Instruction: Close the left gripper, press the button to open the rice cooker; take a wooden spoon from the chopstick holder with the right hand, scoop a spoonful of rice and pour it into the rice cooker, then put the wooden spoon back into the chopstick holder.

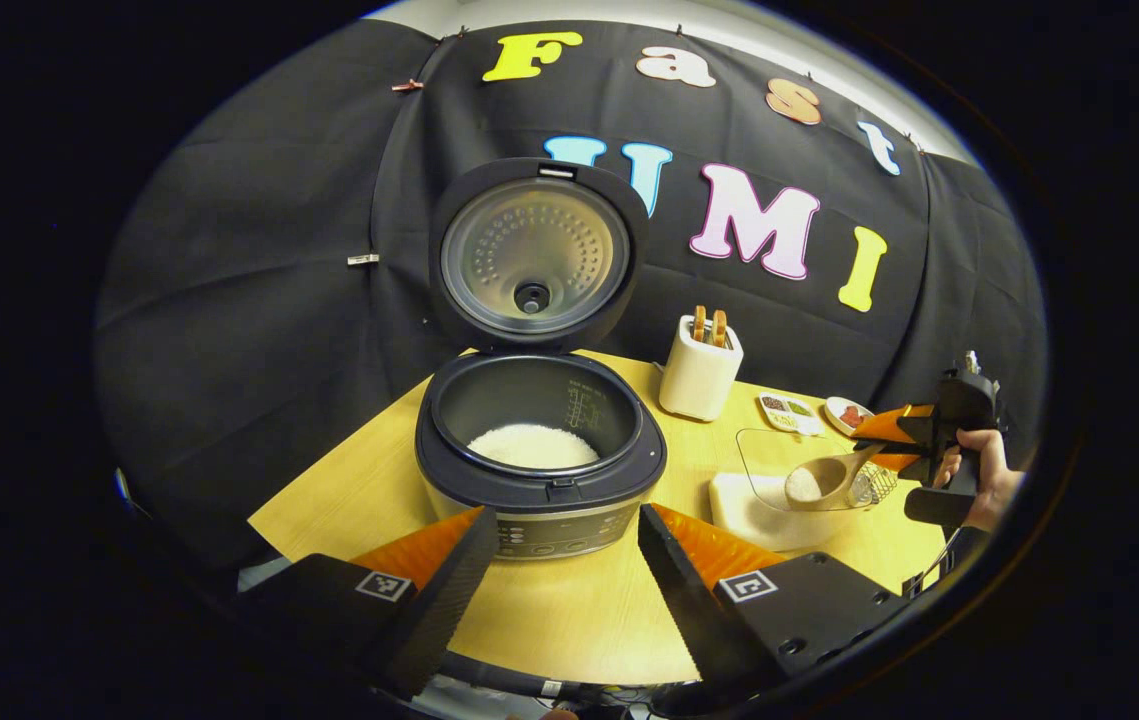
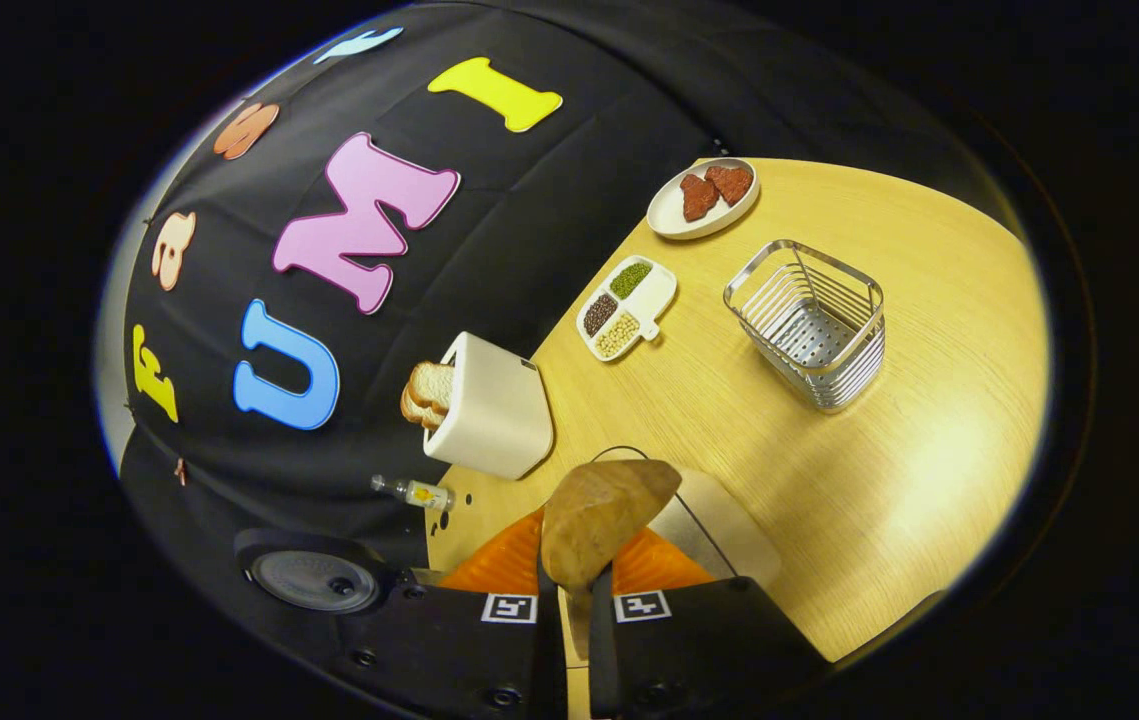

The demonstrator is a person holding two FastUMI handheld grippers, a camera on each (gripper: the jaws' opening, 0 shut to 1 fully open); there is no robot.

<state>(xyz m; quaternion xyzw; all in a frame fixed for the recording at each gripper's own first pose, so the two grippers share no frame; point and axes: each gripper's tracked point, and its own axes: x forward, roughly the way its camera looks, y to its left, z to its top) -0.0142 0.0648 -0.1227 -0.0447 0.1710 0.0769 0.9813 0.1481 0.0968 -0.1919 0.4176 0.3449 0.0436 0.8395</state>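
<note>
Entry, tongs first: my right gripper was pinching the handle of the wooden spoon, fingers pressed nearly together on it, the bowl loaded with white rice and held level over the clear-lidded rice container near the right edge of the tabletop. My left gripper stood spread wide, holding nothing, just off the front edge before the rice cooker. The cooker sat near the left edge, lid upright, rice already in the pot. Behind it toward the back edge: a white toaster with two slices. Further right: a divided dish of beans, a small plate, and the wire chopstick holder. Risks, as I judged them: the spoon could tilt in transit and spill grains on the tabletop; the narrow pinch on the handle could let it roll; the bowl could clip the cooker's rim or raised lid.
</note>
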